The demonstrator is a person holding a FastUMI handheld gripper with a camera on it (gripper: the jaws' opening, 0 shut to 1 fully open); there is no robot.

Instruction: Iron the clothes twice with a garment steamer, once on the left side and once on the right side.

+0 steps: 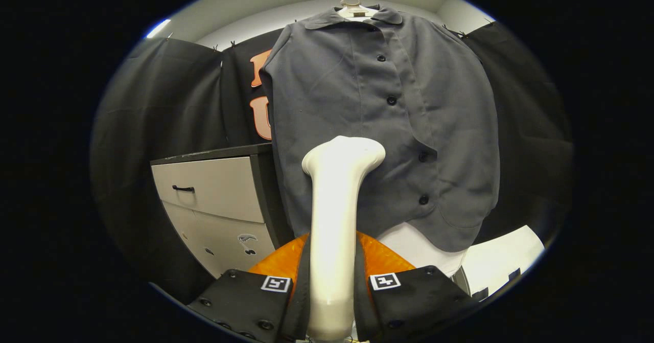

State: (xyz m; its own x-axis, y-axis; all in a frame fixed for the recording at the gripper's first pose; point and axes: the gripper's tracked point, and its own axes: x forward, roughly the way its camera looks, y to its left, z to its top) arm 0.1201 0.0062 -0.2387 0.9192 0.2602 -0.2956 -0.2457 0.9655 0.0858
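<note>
Your gripper (pixel 332 276) has both fingers pressed on the handle of the white garment steamer (pixel 334 220), which stands upright between them. Its head rests against the lower front of the grey shirt (pixel 357 103), just at 9 o'clock of the button line. The shirt hangs on a hanger (pixel 352 8) at 12 o'clock, straight ahead of your fingers. A drawer cabinet (pixel 214 200) sits at 9 o'clock of the steamer, beside the shirt's hem
</note>
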